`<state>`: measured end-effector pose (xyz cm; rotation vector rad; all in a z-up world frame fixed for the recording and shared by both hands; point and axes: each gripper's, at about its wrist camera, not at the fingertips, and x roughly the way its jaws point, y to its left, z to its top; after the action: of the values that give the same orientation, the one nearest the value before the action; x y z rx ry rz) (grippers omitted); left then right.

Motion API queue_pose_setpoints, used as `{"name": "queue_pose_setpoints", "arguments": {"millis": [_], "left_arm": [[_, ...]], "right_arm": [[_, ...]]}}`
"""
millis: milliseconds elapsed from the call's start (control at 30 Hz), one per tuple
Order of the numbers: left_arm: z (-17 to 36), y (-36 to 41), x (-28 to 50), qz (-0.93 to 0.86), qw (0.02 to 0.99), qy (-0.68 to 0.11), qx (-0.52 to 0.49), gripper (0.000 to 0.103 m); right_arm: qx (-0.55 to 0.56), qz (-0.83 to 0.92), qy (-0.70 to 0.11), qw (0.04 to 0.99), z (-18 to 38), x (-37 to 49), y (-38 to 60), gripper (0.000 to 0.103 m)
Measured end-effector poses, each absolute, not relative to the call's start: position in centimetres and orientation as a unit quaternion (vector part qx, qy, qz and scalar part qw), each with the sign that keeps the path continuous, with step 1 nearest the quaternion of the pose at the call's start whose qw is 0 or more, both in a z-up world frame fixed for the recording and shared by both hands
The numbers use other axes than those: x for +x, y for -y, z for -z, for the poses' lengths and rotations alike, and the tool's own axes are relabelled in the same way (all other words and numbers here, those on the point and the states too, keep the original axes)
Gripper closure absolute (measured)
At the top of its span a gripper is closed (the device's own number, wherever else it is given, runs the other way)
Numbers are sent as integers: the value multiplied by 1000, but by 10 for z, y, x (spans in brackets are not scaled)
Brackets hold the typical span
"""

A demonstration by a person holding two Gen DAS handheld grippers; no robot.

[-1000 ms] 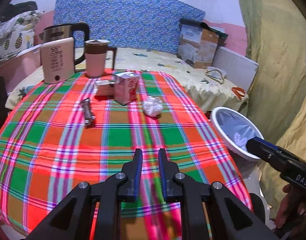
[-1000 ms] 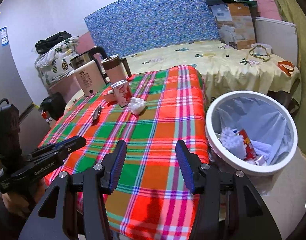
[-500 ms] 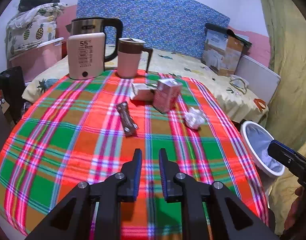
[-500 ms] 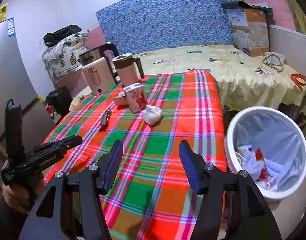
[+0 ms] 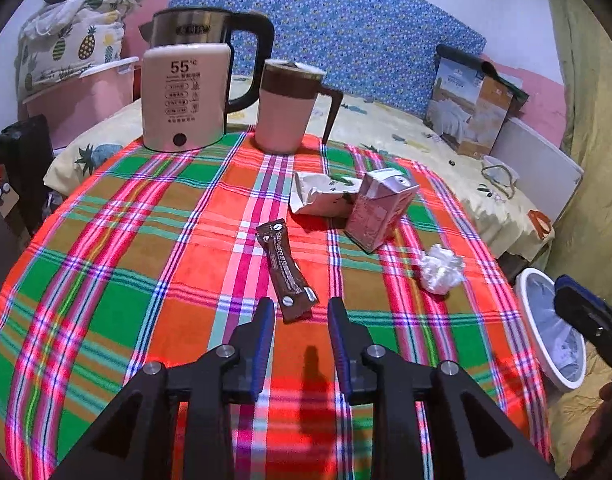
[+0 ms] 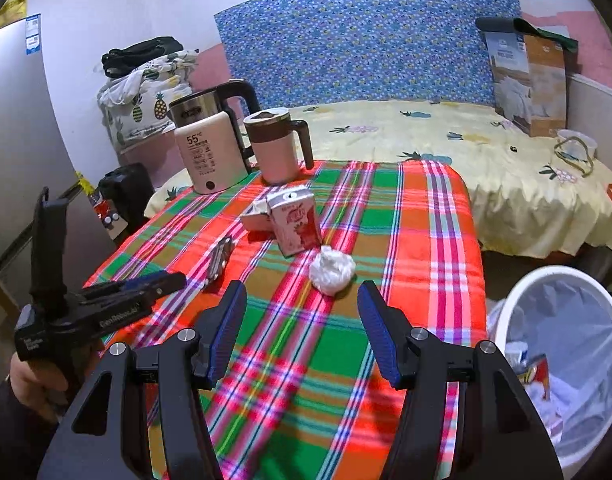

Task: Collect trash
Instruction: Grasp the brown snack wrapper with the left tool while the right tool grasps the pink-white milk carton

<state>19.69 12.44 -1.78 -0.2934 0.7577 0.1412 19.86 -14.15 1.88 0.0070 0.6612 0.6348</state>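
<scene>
On the plaid tablecloth [image 5: 125,264] lie a brown sachet wrapper [image 5: 286,270], a crumpled white packet [image 5: 318,199], a pink drink carton [image 5: 380,209] and a ball of white tissue [image 5: 441,268]. My left gripper [image 5: 299,310] hovers just short of the sachet's near end, its jaws opening with nothing between them. My right gripper [image 6: 301,294] stands open just short of the tissue ball [image 6: 332,267], which lies a little beyond its fingertips. The white bin [image 6: 562,364] with a liner holds trash at the lower right.
A kettle [image 5: 209,40], a white warmer box [image 5: 183,96] and a pink jug [image 5: 287,106] stand at the table's far edge. Behind is a bed with a yellow sheet [image 6: 446,136] and a cardboard box [image 6: 526,80]. A black case [image 6: 123,196] stands left.
Both grippers have moved forward over the table toward the trash. The left jaws have spread wider, and the sachet now lies just ahead of them. The right jaws have opened slightly.
</scene>
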Motion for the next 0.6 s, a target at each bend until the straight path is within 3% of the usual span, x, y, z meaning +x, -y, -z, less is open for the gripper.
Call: {"name": "queue_pose_setpoints", "arguments": {"millis": [500, 600], "left_arm": [[53, -143, 247, -85, 898, -397, -172, 76], [53, -145, 249, -92, 896, -400, -172, 82]], "right_arm": [[-31, -311, -320, 894, -11, 237, 109, 43], [-43, -317, -321, 892, -10, 246, 99, 43]]}}
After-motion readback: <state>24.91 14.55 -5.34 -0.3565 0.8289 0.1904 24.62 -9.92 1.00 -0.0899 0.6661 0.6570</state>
